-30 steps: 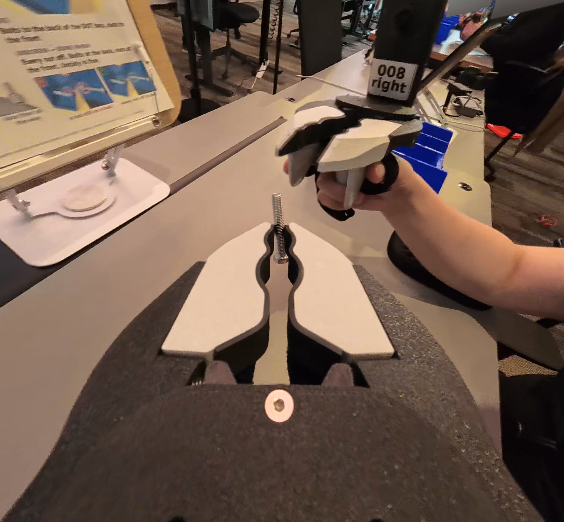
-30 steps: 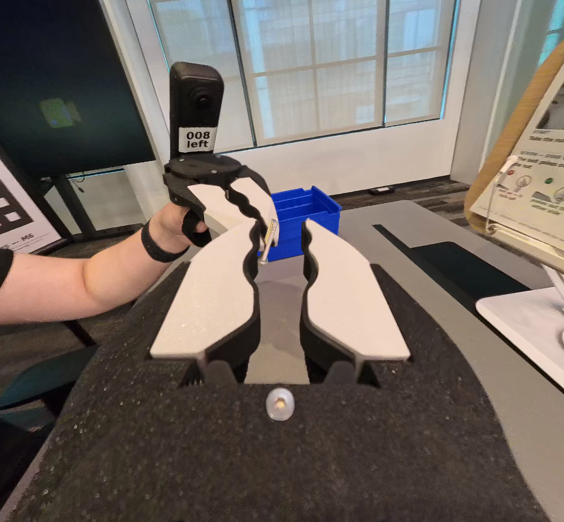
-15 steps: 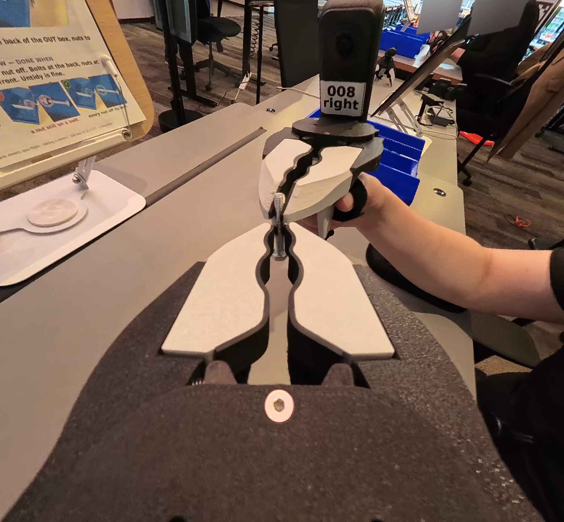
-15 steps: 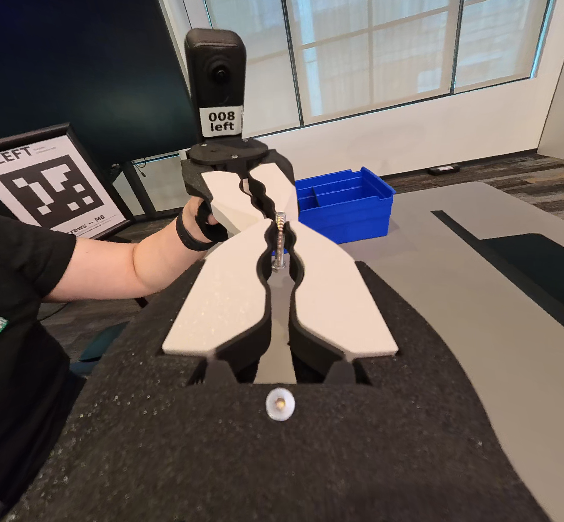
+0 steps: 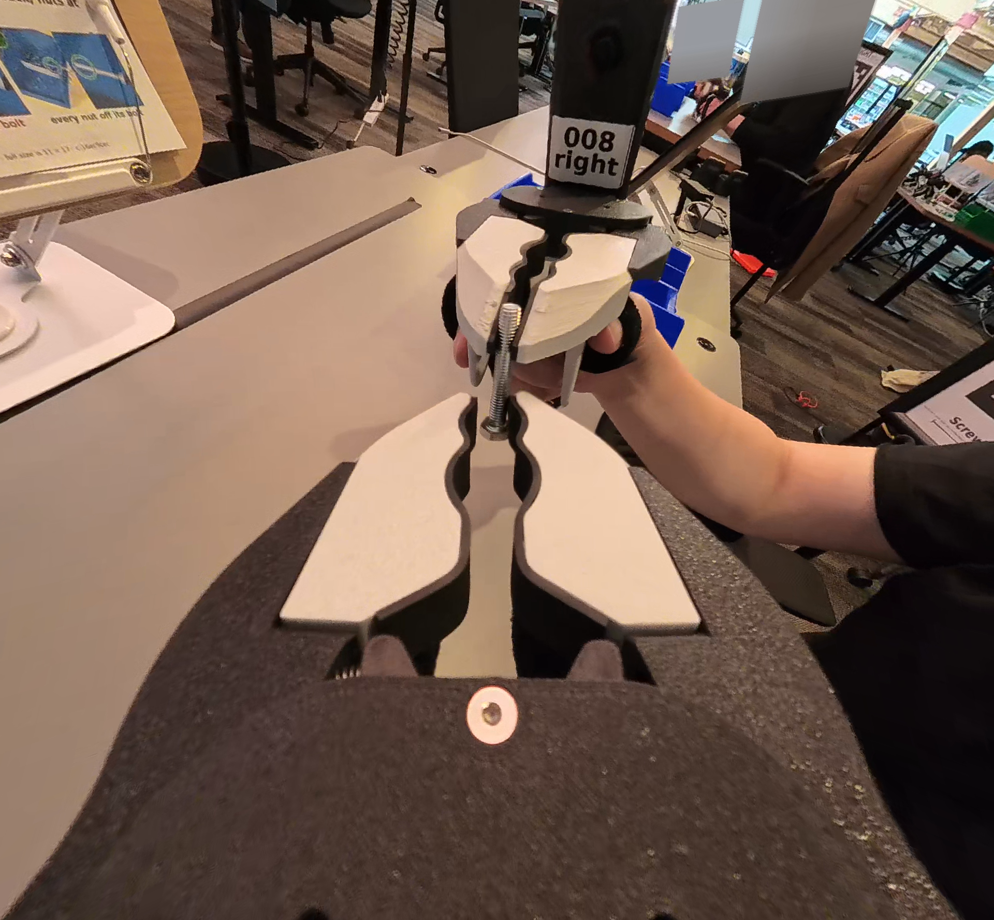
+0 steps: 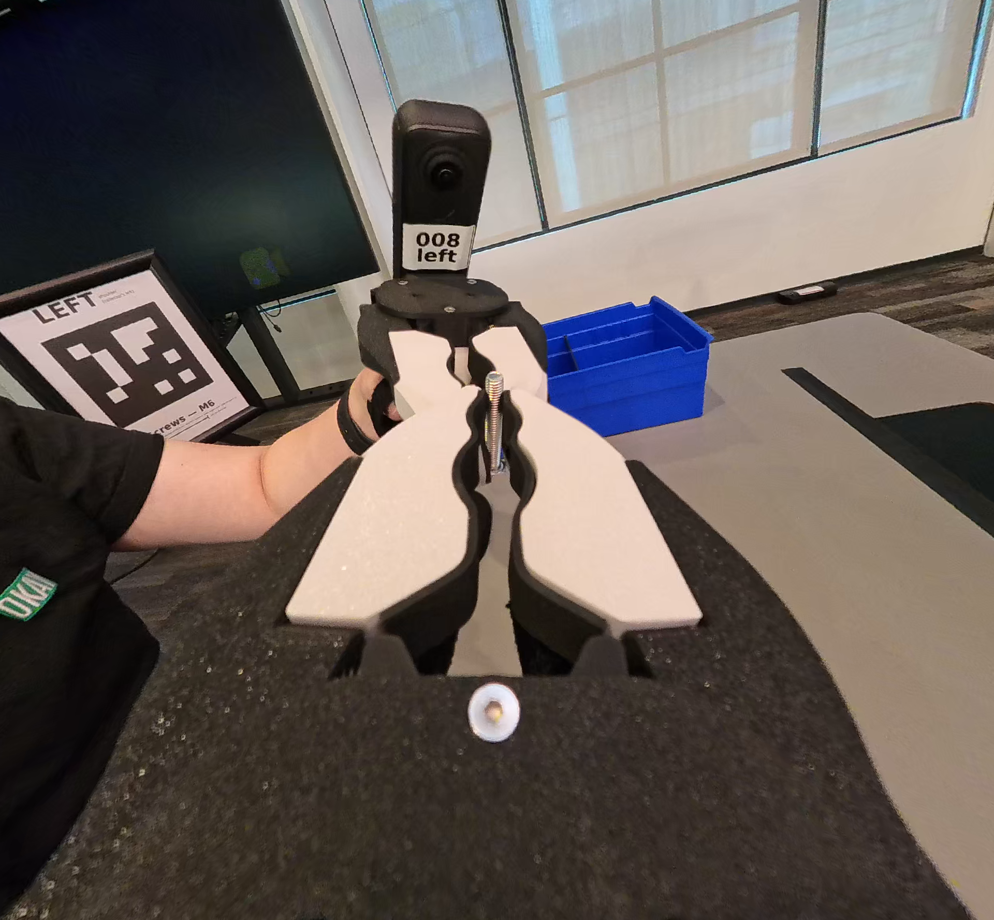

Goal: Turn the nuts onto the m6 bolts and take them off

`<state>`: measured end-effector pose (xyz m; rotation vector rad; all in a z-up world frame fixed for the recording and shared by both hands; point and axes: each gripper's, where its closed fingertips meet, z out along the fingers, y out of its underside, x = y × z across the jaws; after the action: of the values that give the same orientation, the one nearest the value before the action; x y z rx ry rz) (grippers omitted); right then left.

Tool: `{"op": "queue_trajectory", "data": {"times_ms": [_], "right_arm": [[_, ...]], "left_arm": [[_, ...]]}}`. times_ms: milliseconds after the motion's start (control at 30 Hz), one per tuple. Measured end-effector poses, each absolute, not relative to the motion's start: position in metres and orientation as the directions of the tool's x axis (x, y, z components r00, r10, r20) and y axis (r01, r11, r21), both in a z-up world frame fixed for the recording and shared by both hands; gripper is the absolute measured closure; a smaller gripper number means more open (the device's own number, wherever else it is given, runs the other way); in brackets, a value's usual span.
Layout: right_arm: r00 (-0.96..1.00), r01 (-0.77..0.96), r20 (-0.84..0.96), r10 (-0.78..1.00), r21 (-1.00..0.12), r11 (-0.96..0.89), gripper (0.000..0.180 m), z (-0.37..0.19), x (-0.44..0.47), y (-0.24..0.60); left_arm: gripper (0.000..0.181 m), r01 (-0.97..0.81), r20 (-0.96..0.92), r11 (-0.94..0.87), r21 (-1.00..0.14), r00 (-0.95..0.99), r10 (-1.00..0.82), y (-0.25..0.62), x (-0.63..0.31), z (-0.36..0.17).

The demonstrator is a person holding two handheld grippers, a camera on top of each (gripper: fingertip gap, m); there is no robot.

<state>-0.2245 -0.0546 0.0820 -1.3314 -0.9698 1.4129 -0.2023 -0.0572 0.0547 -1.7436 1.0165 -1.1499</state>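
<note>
Left wrist view alone shows both tools [image 5: 493, 413] [image 5: 503, 351] clamping the upright bolt [image 5: 500, 364].

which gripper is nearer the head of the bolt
Left. The left gripper pinches the bolt head between its fingertips. The right gripper is closed round the threaded shank, farther up from the head.

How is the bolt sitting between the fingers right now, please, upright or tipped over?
Upright: the bolt stands head down, threaded end up, pinched at its head by the left gripper.
</note>
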Motion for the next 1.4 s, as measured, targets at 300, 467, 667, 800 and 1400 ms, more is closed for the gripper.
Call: {"op": "queue_trajectory", "data": {"times_ms": [300, 467, 667, 800, 1400], "right_arm": [[0.041, -0.076, -0.249, 0.968, -0.967, -0.245, 0.175, 0.077, -0.224, -0.053], [0.051, -0.061, -0.238, 0.97, -0.97, -0.235, 0.175, 0.075, -0.226, -0.054], [0.086, -0.067, -0.221, 0.971, -0.974, -0.216, 0.175, 0.075, -0.224, -0.049], [0.088, -0.078, -0.232, 0.969, -0.971, -0.225, 0.174, 0.076, -0.222, -0.048], [0.277, 0.166, -0.065, 0.959, -0.979, -0.114, 0.162, 0.019, -0.164, -0.009]], "left_arm": [[0.175, -0.222, 0.28, -0.339, -0.914, 0.259, -0.924, -0.058, -0.201, 0.05], [0.175, -0.209, 0.305, -0.352, -0.912, 0.227, -0.925, -0.059, -0.2, 0.049], [0.176, -0.157, 0.333, -0.367, -0.917, 0.206, -0.92, -0.056, -0.198, 0.05], [0.176, -0.145, 0.369, -0.398, -0.906, 0.19, -0.91, -0.055, -0.197, 0.051], [0.176, -0.207, 0.199, -0.32, -0.925, 0.453, -0.869, 0.008, -0.235, 0.05]]}}
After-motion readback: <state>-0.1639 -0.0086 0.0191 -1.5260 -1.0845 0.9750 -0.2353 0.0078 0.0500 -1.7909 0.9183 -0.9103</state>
